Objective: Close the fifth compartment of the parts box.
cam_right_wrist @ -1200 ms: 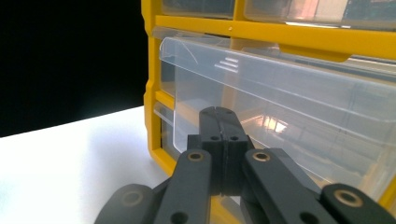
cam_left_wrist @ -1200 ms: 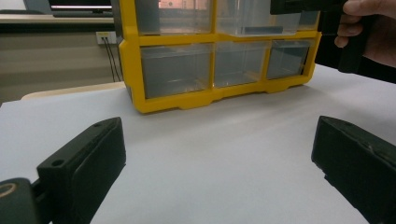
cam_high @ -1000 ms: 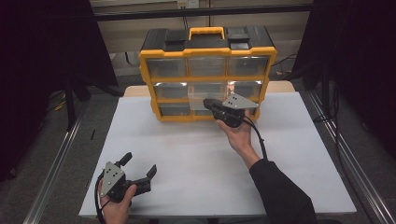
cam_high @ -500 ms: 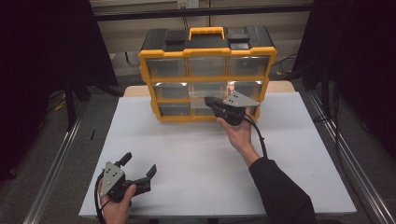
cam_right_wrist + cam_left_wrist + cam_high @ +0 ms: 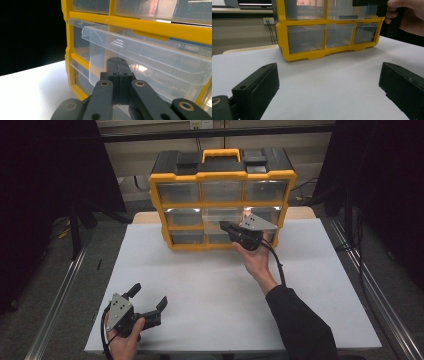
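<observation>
- The right gripper [image 5: 226,226], jaws clenched together on nothing, is pressing its tips against the clear middle drawer [image 5: 140,60].
- That drawer is sticking partly out of the yellow organizer [image 5: 222,170] at the table's [image 5: 210,285] far edge, its long axis running along the cabinet front.
- No readable writing.
- The left gripper [image 5: 148,296] is resting near the table's front edge, jaws spread wide, holding nothing.

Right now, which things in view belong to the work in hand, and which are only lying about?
In the work:
- right gripper, jaws shut, at the clear drawer
- yellow drawer organizer holding that partly open drawer

Only standing by:
- left gripper, open above the white table
- other drawers, closed
</observation>
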A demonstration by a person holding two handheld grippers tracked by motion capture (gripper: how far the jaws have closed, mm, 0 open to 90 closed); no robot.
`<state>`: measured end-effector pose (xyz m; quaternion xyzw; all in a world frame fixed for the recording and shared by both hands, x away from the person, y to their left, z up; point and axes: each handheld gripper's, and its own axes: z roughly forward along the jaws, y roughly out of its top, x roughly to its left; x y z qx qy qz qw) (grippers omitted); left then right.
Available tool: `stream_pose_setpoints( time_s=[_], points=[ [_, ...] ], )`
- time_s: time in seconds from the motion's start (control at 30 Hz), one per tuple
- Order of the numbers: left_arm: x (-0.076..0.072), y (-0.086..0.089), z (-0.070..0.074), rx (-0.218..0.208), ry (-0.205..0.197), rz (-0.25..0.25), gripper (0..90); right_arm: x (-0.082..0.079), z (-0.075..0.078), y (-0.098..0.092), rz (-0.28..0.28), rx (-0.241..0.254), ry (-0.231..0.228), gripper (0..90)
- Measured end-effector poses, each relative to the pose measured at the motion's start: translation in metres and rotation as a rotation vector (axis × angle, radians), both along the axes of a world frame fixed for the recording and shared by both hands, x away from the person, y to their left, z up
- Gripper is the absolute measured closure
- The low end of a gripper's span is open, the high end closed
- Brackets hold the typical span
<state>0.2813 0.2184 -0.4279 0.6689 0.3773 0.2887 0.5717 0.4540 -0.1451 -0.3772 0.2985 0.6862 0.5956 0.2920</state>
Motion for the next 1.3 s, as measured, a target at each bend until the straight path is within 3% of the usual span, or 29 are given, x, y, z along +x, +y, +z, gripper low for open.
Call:
stream_pose_setpoints(
  time_s=[1.3],
  points=[
    [0.000,0.000,0.000,0.000,0.000,0.003,2.9,0.018,0.002,-0.005,-0.077,-0.006,-0.003,90.0]
  ],
)
